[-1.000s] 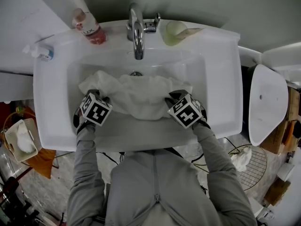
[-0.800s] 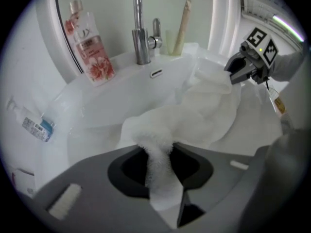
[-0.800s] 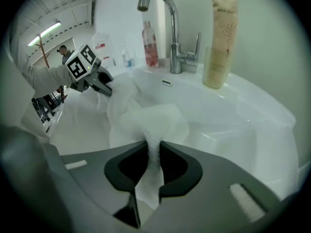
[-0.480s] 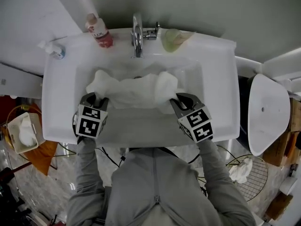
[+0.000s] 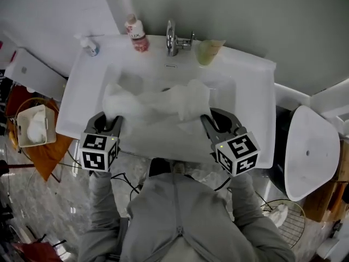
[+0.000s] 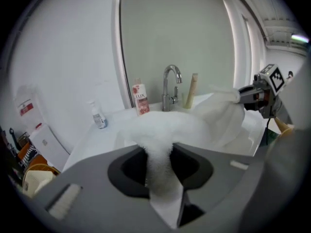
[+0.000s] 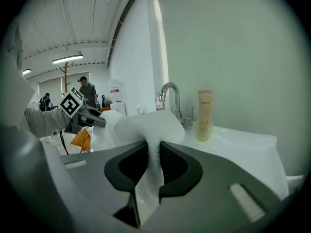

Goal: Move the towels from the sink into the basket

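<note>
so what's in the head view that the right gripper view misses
Only the head view: the basket on the floor left of the sink, and the wire rack at lower right.
Only the right gripper view: the right gripper seen close, jaws shut on a fold of the towel, and people standing far off.
Both: the towel stretched between the two grippers, the left gripper, the tap and the tube beside it.

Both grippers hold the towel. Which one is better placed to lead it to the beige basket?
Probably left: the left gripper grips the towel on the side nearest the beige basket.
</note>
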`<state>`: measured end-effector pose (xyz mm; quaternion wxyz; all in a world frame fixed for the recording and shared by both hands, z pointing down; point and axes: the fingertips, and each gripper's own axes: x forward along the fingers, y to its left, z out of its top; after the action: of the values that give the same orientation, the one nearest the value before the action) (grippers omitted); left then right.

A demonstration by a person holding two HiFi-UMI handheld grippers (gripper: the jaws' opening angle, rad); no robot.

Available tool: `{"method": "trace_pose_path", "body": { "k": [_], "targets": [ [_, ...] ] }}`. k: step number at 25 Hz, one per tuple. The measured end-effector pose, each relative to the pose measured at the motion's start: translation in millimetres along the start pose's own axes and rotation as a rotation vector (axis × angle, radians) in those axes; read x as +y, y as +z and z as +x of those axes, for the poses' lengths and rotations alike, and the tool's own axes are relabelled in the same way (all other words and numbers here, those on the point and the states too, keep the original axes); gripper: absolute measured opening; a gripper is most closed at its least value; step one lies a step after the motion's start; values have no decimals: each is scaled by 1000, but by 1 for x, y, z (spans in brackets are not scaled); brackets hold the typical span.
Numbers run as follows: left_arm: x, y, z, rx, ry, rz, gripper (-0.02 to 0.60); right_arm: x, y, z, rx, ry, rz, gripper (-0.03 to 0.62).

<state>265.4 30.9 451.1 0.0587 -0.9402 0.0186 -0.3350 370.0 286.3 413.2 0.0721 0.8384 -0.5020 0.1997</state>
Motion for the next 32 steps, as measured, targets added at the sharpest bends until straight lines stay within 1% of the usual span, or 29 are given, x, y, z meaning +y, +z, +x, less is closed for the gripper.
{"method": "trace_pose_path", "body": {
  "k": [3, 7, 9, 12, 18, 21, 24, 32],
  "targets": [
    [0, 5, -37, -65, 63, -46, 173, 9, 13, -15, -36, 26, -35, 57],
    [7, 11, -83, -145, 149, -69, 173, 22, 31, -24, -95, 53, -64, 57],
    [11, 9, -105, -172, 196, -84, 173, 33, 39, -23, -116, 83, -79, 57],
    [20, -2, -132, -189, 264, -113, 173, 53, 49, -14, -135, 144, -106, 57],
    [49, -35, -181, -202, 364, -167, 173, 109, 67, 8, -164, 245, -158, 57],
    [69, -55, -209, -210, 412, -187, 173, 145, 75, 18, -176, 289, -183, 57],
    [91, -79, -240, -227, 454, -224, 173, 188, 83, 28, -191, 324, -217, 57],
    [157, -161, -342, -257, 552, -294, 173, 330, 96, 50, -208, 416, -277, 57]
  ]
}}
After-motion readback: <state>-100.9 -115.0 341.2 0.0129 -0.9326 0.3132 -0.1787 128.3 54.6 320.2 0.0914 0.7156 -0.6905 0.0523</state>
